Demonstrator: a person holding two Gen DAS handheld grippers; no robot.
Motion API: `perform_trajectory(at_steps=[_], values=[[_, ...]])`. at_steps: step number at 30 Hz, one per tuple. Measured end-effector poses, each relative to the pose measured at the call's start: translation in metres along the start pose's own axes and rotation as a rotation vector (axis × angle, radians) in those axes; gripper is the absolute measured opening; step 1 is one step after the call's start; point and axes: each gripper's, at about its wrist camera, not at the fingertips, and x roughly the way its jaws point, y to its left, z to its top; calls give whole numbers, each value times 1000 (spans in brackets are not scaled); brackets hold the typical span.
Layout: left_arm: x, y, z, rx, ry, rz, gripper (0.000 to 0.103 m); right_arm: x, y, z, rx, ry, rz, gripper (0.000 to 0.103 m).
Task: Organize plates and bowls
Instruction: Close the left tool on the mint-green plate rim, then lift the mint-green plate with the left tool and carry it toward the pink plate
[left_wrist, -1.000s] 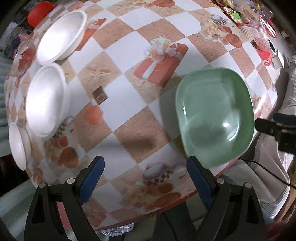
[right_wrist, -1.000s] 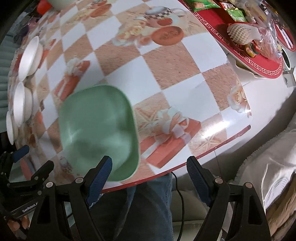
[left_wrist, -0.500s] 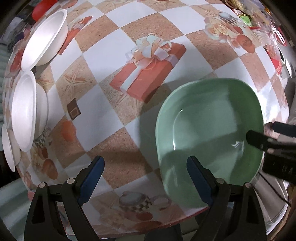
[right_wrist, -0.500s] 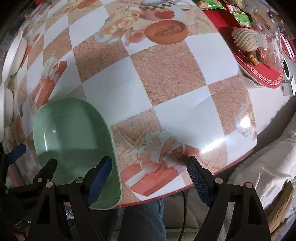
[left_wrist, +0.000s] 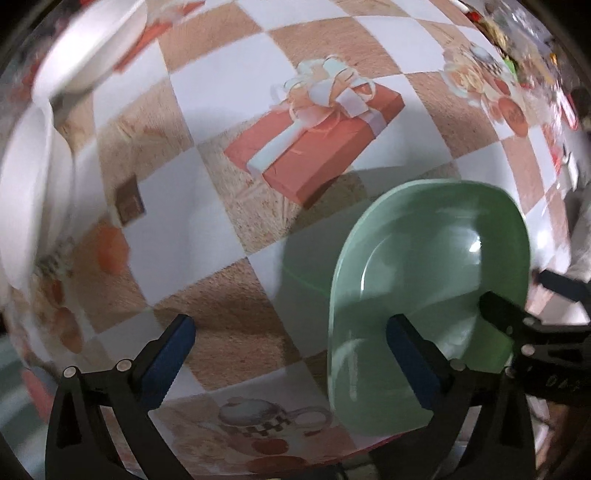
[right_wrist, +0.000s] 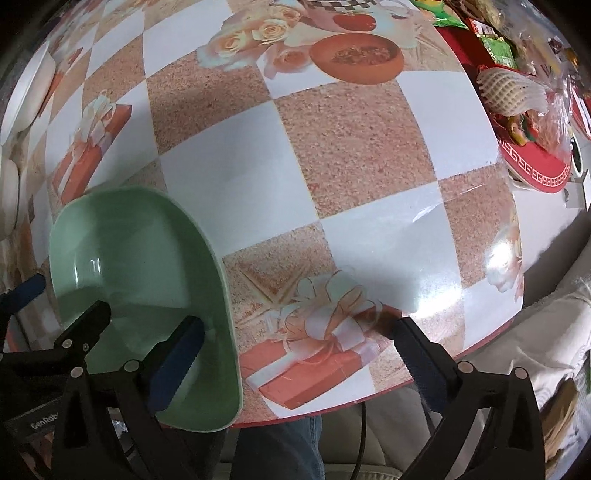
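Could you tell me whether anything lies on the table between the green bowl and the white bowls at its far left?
Nothing visible does. Between the green bowl and the white bowls there is only bare printed tablecloth; the gift box and cups there are flat pictures. Both grippers, left and right, are open at the green bowl.

Left wrist camera sits low and close over the near edge of the table (left_wrist: 221, 229), looking forward and down across it, with the green plate (left_wrist: 436, 280) right of centre. Right wrist camera faces the same way from right of the green plate (right_wrist: 136, 273), equally close. Both share the plate, the white bowls (left_wrist: 26, 192) left of it, and each other's hand-held gripper.
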Motion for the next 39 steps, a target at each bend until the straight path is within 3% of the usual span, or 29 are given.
perform_trajectory(at_steps=[14,17,19,21,22,23,24,32,39], values=[[4,14,16,-12,22,-25,100,8,-10,29,-41,44,-10,102],[-2,8,17,23,11,-27,89,-1,0,25,-74,17,-2,80],[-5,1,15,46,-3,-31,81,-10,10,22,-113,-6,38,44],[-8,-5,15,70,-13,-40,70,-11,16,21,-117,0,72,25],[-10,-8,14,80,-17,-47,66,-12,19,21,-110,1,77,21],[-13,-10,14,91,-24,-52,53,-12,21,21,-103,1,80,20],[-15,-14,13,110,-31,-66,32,-12,21,20,-97,2,83,20],[-16,8,2,102,-17,-90,27,-16,37,22,-86,42,115,20],[-14,63,-21,-10,-12,-74,27,-20,104,10,-218,65,104,20]])
